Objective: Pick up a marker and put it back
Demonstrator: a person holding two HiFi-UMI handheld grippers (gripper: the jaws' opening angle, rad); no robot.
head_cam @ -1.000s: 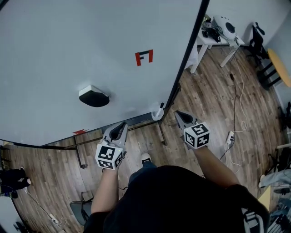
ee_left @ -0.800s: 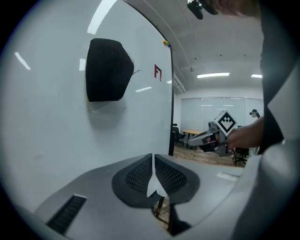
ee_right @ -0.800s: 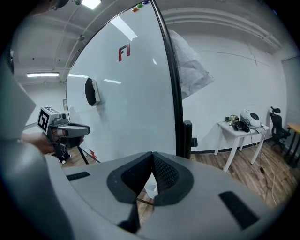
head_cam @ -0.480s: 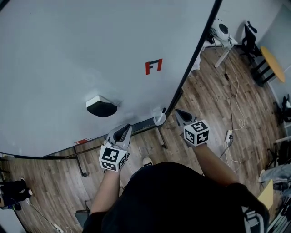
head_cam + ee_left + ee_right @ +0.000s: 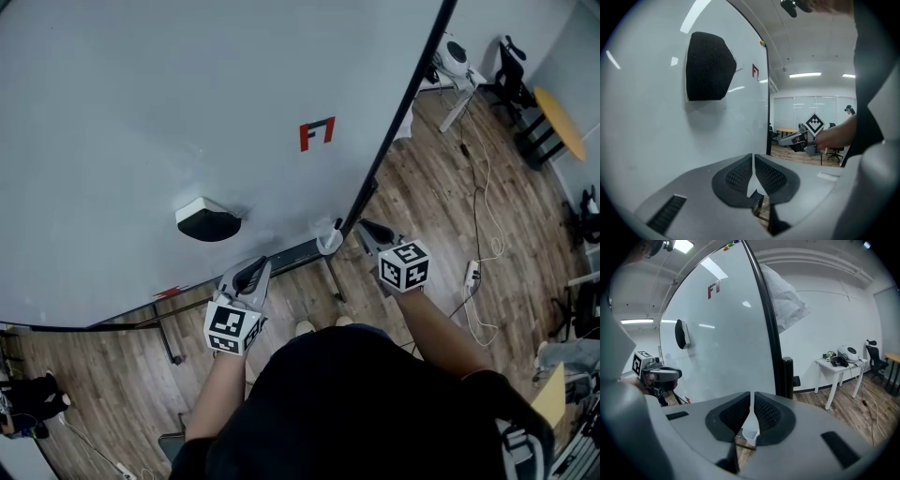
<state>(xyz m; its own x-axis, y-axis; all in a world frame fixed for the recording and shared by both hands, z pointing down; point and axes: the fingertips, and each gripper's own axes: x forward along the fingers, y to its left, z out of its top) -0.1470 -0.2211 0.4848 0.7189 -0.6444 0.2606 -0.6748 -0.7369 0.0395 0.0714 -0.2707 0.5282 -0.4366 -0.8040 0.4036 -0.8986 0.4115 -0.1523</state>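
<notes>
A black-capped marker (image 5: 337,226) stands in a small white cup (image 5: 327,244) at the right end of the whiteboard's tray (image 5: 291,256). My right gripper (image 5: 362,226) hovers just right of the cup, level with the marker's top, not touching it. Its jaws have just been opening and now show a narrow gap with nothing between them (image 5: 752,394); the cup (image 5: 750,434) shows below them. My left gripper (image 5: 260,266) points at the tray left of the cup, shut and empty (image 5: 753,157).
A black eraser (image 5: 208,220) and a red mark (image 5: 317,133) sit on the whiteboard (image 5: 141,112). Its black frame edge (image 5: 403,112) runs beside the right gripper. A white table (image 5: 459,70), a yellow round table (image 5: 555,122) and floor cables (image 5: 473,272) lie to the right.
The right gripper has shifted a little left, closer to the cup and marker. The left gripper has stayed near the tray.
</notes>
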